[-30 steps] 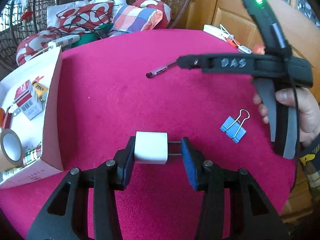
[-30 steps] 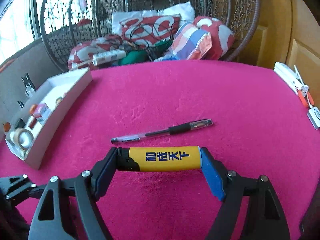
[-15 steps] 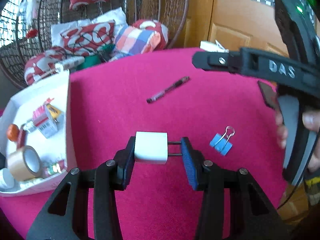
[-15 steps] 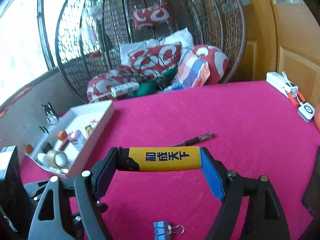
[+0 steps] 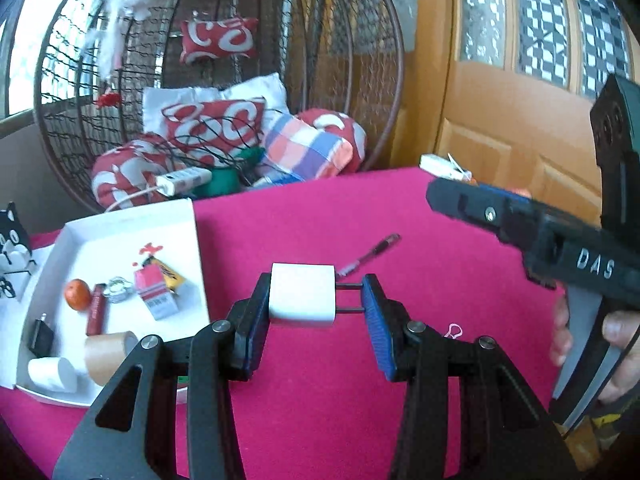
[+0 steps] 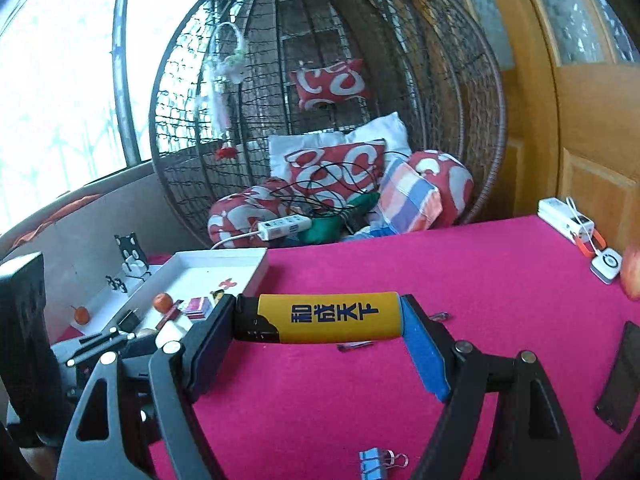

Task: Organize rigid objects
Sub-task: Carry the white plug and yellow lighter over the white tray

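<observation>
Left wrist view: left tongs (image 5: pixel 316 306) clamped on small white plastic plug-in charger (image 5: pixel 302 295), prongs against right pad, aloft over magenta bench (image 5: pixel 304 412); light, stiff, slick. Shallow white cardboard tray (image 5: pixel 196 248) near left, crowded.

Right wrist view: right tongs (image 6: pixel 318 340) gripping yellow plastic lighter (image 6: pixel 328 317) endwise; rigid, slippery. Open bench ahead.

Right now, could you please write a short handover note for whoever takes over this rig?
Left gripper: shut on the white plug adapter, above the red table.
Right gripper: shut on the yellow lighter, held end to end.
Done: white box already holds tape, an orange and other small items.
Left: box both held items, then the pen and blue binder clip.
</observation>
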`<state>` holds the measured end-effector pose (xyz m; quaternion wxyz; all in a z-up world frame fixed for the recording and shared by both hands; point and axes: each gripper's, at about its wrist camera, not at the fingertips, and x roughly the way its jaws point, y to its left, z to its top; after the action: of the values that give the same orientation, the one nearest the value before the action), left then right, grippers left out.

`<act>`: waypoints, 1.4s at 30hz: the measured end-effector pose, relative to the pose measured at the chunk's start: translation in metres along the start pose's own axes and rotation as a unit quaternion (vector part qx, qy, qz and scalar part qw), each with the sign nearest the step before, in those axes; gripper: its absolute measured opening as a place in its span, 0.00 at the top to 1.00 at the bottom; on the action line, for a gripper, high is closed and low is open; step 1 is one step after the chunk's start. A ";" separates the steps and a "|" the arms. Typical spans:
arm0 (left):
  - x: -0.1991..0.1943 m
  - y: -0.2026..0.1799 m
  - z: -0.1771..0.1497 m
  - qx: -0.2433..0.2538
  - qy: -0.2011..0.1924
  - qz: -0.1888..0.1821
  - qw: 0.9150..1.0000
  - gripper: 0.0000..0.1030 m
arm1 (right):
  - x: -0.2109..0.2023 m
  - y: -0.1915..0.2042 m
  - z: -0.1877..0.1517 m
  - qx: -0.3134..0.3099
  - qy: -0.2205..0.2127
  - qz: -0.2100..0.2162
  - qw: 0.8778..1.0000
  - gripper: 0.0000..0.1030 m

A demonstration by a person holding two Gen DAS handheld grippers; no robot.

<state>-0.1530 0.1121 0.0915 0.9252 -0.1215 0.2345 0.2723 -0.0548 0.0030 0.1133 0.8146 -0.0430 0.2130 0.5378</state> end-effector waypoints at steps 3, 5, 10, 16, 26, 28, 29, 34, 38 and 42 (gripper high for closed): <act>-0.004 0.008 0.002 -0.008 -0.006 0.006 1.000 0.57 | 0.002 0.007 0.000 -0.004 0.002 0.007 1.000 0.22; -0.008 0.012 0.002 -0.012 -0.009 0.009 1.000 0.57 | 0.002 0.010 0.000 -0.007 0.002 0.009 1.000 0.22; -0.019 0.022 0.003 -0.020 -0.022 0.016 0.999 0.57 | 0.003 0.022 0.002 -0.013 0.004 0.018 1.000 0.22; -0.035 0.040 0.005 -0.034 -0.041 0.035 0.998 0.57 | 0.007 0.039 0.007 -0.030 0.003 0.028 0.999 0.22; -0.060 0.084 0.008 -0.063 -0.066 0.074 0.993 0.57 | 0.024 0.069 0.018 -0.051 0.008 0.056 0.997 0.22; -0.063 0.092 0.007 -0.069 -0.069 0.079 0.992 0.57 | 0.027 0.076 0.018 -0.055 0.008 0.061 0.997 0.22; -0.064 0.095 0.007 -0.072 -0.070 0.082 0.992 0.57 | 0.028 0.078 0.018 -0.056 0.009 0.062 0.996 0.22; -0.070 0.113 0.003 -0.085 -0.074 0.095 0.989 0.57 | 0.037 0.092 0.020 -0.066 0.017 0.070 0.995 0.22; -0.073 0.126 0.002 -0.092 -0.075 0.104 0.987 0.57 | 0.046 0.102 0.025 -0.072 0.022 0.073 0.995 0.22; -0.075 0.145 0.003 -0.096 -0.075 0.119 0.985 0.57 | 0.056 0.112 0.030 -0.076 0.026 0.079 0.994 0.22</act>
<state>-0.2890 0.1990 0.1179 0.8852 -0.1606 0.1502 0.4099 -0.1272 0.1071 0.1366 0.7580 -0.1019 0.1955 0.6138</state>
